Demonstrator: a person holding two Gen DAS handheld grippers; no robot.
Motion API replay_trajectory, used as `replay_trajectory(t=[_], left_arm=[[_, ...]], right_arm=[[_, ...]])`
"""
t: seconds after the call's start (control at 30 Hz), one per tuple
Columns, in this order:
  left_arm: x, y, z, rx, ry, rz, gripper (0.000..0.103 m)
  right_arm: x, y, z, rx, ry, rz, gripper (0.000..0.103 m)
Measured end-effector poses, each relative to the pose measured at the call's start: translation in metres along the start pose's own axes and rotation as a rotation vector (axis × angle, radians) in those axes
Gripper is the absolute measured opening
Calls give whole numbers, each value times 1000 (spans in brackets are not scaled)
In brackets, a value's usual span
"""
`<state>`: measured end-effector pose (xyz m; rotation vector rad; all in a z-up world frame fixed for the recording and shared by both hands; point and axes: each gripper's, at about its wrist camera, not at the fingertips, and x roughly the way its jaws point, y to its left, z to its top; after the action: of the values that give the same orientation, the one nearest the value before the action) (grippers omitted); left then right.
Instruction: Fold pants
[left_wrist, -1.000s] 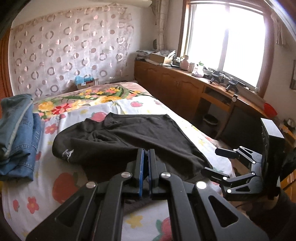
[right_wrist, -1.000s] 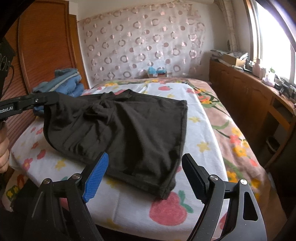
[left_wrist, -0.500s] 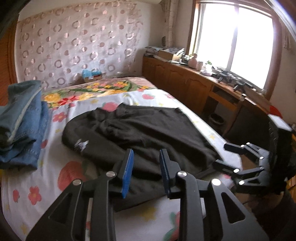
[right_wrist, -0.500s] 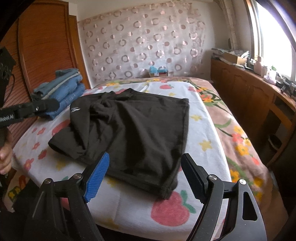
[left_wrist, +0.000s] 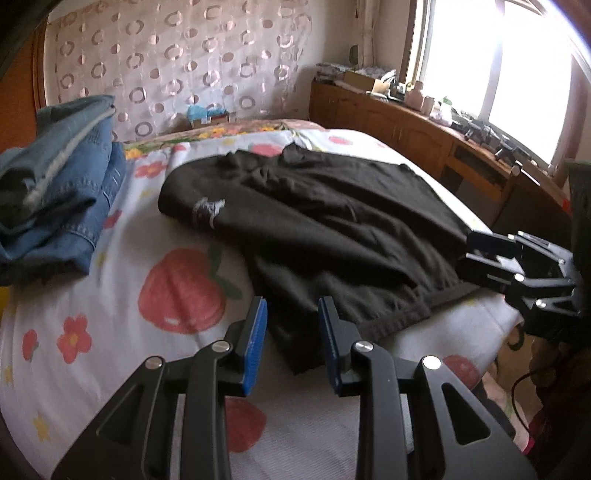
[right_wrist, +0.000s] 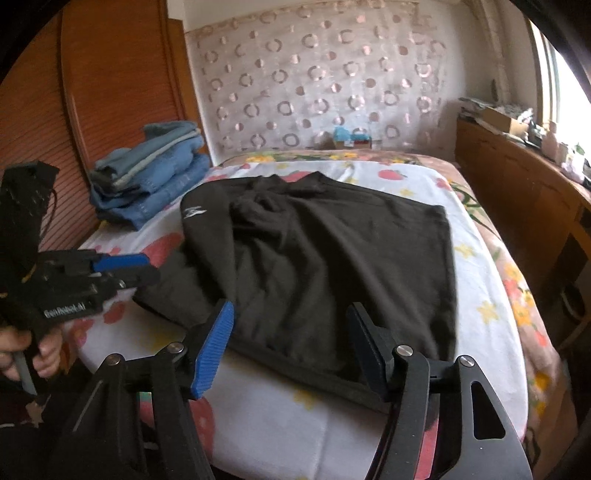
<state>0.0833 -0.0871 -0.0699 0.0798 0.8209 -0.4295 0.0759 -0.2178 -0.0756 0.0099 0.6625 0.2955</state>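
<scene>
Black pants (left_wrist: 325, 225) lie folded over on the flowered bed sheet (left_wrist: 122, 332), a small white logo (left_wrist: 207, 214) on top at the left; they also show in the right wrist view (right_wrist: 325, 258). My left gripper (left_wrist: 291, 321) is open and empty, just above the pants' near corner. It also shows at the left of the right wrist view (right_wrist: 125, 269). My right gripper (right_wrist: 291, 332) is open and empty over the pants' near hem. It also shows at the right of the left wrist view (left_wrist: 491, 254).
A stack of folded blue jeans (left_wrist: 55, 184) lies at the bed's left side, also in the right wrist view (right_wrist: 147, 173). A wooden sideboard (left_wrist: 424, 133) with clutter runs under the window on the right. A wooden headboard (right_wrist: 92, 92) stands at the left.
My left gripper let go of the pants' edge, opened and drew back toward the near bed edge. The lifted fold now lies flat. My right gripper moved closer over the hem, still open.
</scene>
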Motion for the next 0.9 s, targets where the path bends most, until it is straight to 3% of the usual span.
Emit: replay_trajectory(t=[0.17, 0.43, 0.6, 0.9], left_arm=[[11, 3, -5, -26, 60, -19, 29], [6, 2, -9, 2, 37, -27, 33], [5, 10, -7, -45, 32, -75, 38], [-5, 16, -9, -77, 21, -44, 38]], right_arm=[[9, 9, 3, -18, 13, 25, 63], [21, 16, 4, -39, 41, 50, 55], [29, 22, 2, -56, 63, 64, 47], [43, 28, 3, -63, 90, 97, 35]])
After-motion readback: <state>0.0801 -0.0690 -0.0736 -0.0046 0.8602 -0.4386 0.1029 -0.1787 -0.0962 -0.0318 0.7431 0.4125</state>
